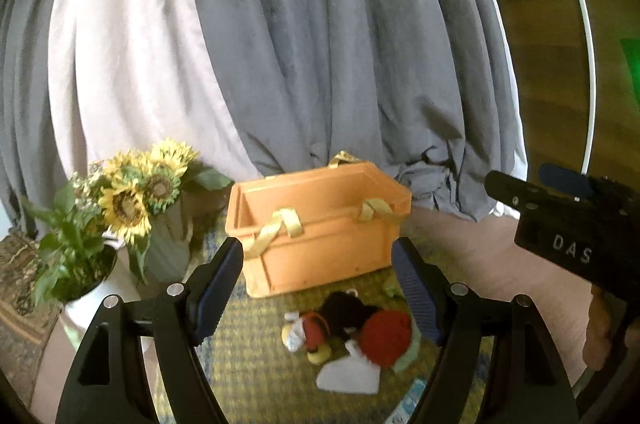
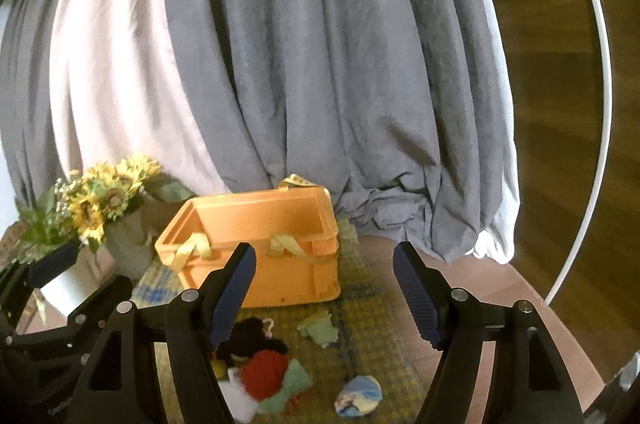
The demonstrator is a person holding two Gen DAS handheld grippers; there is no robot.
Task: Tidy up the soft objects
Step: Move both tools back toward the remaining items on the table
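Nearest the cameras, the left hand-held gripper [image 1: 318,284] and the right hand-held gripper [image 2: 324,290] both hover above the table with their ribbed blue pads spread wide and nothing between them, so both are released. Below them, on a yellow-green woven mat [image 2: 376,356] near the table's front edge, lies the heap of soft things to be sorted: a red knitted ball [image 1: 386,338], a black plush piece [image 1: 346,312], a small mouse-like plush toy [image 1: 308,338], a white folded cloth [image 1: 350,378] and a pale green cloth [image 2: 294,382] tucked under the red ball. A little apart on the mat sit a small green plush [image 2: 320,330] and a rolled blue-and-yellow sock-like bundle [image 2: 360,394]. Because the heap is tangled and limp, a pinch into it would likely lift two pieces at once or catch only a loose fold that slips free; the round yarn ball could also squirt out from the pads and roll off the mat toward the table edge. Behind the heap stands the orange plastic crate [image 1: 320,248], rigid, straight-walled and apparently empty, with satin yellow ribbon handles [image 1: 276,228] draped over its rim, which could snag a descending finger. To the crate's left, a vase of sunflowers [image 1: 140,192] and a leafy plant in a white pot [image 1: 86,298] stand close enough that a wide swing of the left arm might tip them. Farthest back hang grey and white pleated curtains [image 2: 300,64].
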